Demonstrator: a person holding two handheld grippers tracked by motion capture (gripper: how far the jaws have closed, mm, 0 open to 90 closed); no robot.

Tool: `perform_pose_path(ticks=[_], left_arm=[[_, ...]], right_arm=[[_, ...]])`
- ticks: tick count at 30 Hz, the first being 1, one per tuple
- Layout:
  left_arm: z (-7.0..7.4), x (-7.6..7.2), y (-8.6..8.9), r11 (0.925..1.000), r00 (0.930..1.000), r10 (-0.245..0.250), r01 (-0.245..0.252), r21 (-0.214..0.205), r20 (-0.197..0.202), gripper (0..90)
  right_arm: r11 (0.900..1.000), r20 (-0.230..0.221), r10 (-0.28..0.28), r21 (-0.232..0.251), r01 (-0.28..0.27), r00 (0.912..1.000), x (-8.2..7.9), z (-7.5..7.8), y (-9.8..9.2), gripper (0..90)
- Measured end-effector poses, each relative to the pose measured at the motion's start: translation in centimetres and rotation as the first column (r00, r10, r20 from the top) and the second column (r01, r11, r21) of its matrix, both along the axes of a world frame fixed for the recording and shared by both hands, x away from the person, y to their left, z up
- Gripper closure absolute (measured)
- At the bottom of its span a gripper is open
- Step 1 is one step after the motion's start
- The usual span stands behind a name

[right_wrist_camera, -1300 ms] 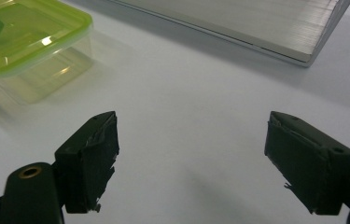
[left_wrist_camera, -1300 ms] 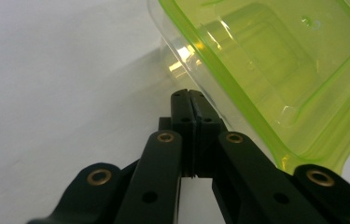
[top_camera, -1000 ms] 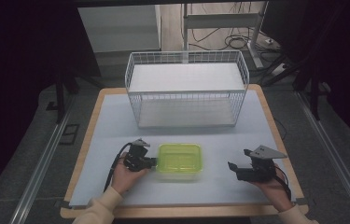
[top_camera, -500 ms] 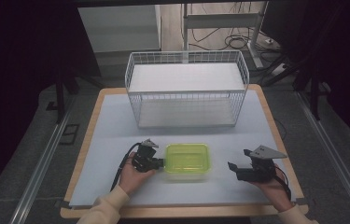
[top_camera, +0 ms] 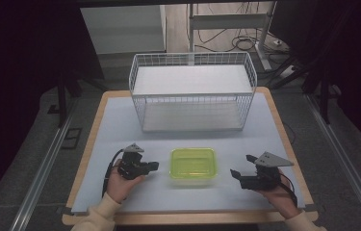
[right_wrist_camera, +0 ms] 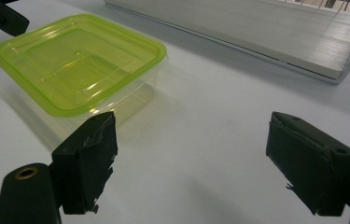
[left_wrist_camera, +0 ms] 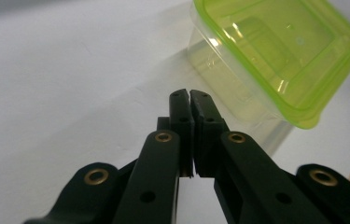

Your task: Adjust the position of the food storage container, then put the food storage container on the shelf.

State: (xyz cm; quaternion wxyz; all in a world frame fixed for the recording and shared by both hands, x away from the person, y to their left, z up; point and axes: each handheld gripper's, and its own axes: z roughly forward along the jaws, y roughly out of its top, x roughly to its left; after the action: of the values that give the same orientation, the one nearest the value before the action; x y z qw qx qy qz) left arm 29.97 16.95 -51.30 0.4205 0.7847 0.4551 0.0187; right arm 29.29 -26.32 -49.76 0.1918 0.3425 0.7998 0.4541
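The right gripper [top_camera: 238, 174], fingers spread, waits lower right of the green container [top_camera: 193, 163]. The left gripper [top_camera: 153, 166], fingers pressed together, sits lower left. Best to nudge the container squarely, keeping it flat on the worktop [top_camera: 120, 125].

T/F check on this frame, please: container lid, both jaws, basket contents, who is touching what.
1. The green-lidded container sits on the table with its lid on. True.
2. The left gripper has its jaws wide open. False: they are shut, with nothing between them.
3. The right gripper has open jaws with nothing between them. True.
4. The container is inside the wire basket. False: it stands in front of the basket, between the two grippers.
5. The right gripper is clamped on the container. False: it is beside it, apart.
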Motion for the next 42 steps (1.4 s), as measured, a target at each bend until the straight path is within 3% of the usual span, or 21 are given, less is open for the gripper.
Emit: perform_pose_path(ticks=[3,6,8,10,14,22,29,33,38,42], left_arm=[[0.3,-0.5,0.5,0.9996,1.0000,-0.002,0.002,-0.030,-0.004,83.8],[0.2,-1.0,1.0,0.9974,0.9996,0.029,-0.029,-0.066,0.000,58.8],[0.1,-1.1,1.3,0.9957,0.9986,0.053,-0.053,-0.075,-0.003,49.9],[0.2,-1.1,1.5,0.9921,0.9973,0.070,-0.072,-0.103,-0.020,43.5],[0.3,-0.9,1.8,0.9854,0.9963,0.074,-0.080,-0.151,-0.045,38.3],[0.3,-0.4,1.3,0.9646,0.9920,0.067,-0.092,-0.247,-0.107,31.7],[0.8,0.5,0.8,0.9594,0.9904,0.074,-0.102,-0.263,-0.117,31.7],[0.7,1.2,0.3,0.9582,0.9882,0.073,-0.107,-0.265,-0.134,32.4],[0.4,1.8,-0.5,0.9631,0.9871,0.062,-0.098,-0.251,-0.148,33.5],[0.5,2.5,-1.4,0.9645,0.9870,0.056,-0.093,-0.247,-0.151,34.6]], right_arm=[[0.9997,-0.015,-0.006,0.024,0.006,0.9999,-0.1,-0.1,0.2,16.5],[0.9974,-0.059,0.008,0.071,-0.003,0.9982,-0.1,0.0,0.2,18.0],[0.9952,-0.089,0.014,0.098,-0.005,0.9960,0.1,-0.1,0.3,18.9],[0.9940,-0.121,0.020,0.109,-0.007,0.9924,0.3,-0.2,0.6,20.2],[0.9941,-0.138,0.028,0.108,-0.013,0.9900,0.4,-0.2,1.0,20.6],[0.9844,-0.213,0.038,0.176,0.000,0.9762,0.9,0.6,1.2,21.8],[0.9837,-0.282,0.046,0.180,0.006,0.9584,2.0,1.8,2.5,23.8],[0.9859,-0.296,0.055,0.168,-0.005,0.9537,2.6,2.1,3.6,26.4],[0.9836,-0.296,0.059,0.180,-0.005,0.9534,3.7,2.5,4.3,30.4],[0.9821,-0.324,0.047,0.188,0.016,0.9449,4.8,2.2,4.8,31.9]])
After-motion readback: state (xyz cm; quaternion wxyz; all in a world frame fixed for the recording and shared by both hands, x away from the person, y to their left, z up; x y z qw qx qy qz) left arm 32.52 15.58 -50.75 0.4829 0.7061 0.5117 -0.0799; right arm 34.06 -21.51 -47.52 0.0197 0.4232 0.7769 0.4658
